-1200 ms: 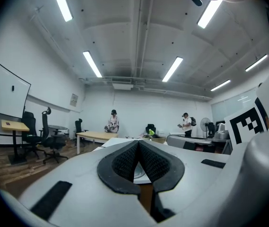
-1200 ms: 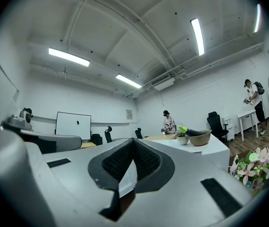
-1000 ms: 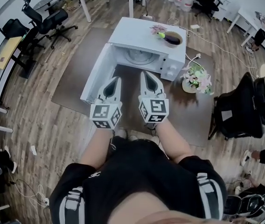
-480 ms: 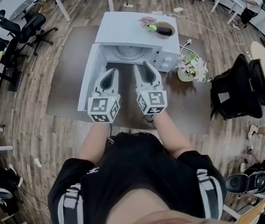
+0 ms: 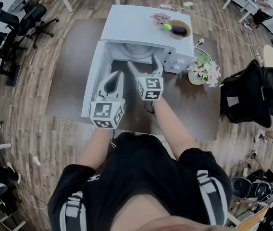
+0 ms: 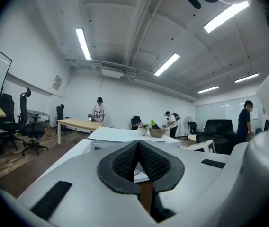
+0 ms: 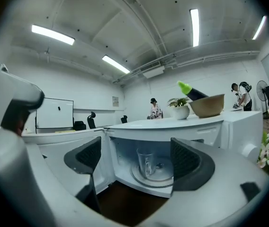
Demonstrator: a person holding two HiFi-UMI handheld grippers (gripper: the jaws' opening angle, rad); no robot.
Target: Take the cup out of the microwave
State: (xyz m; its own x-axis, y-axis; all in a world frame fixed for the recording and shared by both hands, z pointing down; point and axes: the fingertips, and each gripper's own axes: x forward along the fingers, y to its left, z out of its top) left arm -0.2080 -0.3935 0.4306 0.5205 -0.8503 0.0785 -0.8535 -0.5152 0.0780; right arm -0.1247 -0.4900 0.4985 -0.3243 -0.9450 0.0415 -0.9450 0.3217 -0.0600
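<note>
Fingers [image 7: 186, 160] of the right gripper [image 5: 142, 65] stand wide apart and are opening, with nothing pressed between them. Its own view looks level into the open microwave [image 5: 141, 25], and the cup [image 7: 145, 162], a clear glass one, shows in the gap between the two pads but farther in, untouched. The cup stands upright on the round glass turntable [image 7: 159, 176] inside the oven, a little left of the plate's middle. In the head view the right gripper's tips are at the front edge of the oven's opening.

On the left gripper [image 5: 118, 77] the dark pads [image 6: 122, 162] are closed against each other at the tips, and nothing is held between them. It points level, just beside the right gripper and a little behind it, close to the inner face of the microwave door [image 5: 92, 83], which is swung fully open to the left.

On top of the white microwave sit a brown bowl [image 5: 179, 29] with a dark vegetable in it and a small potted plant [image 5: 160, 18]. The microwave rests on a dark brown table [image 5: 74, 61]; a bunch of pale flowers [image 5: 204, 73] stands on the table just to its right. A black chair [image 5: 244, 100] is beyond the table's right edge, on the wooden floor [image 5: 35, 124].
</note>
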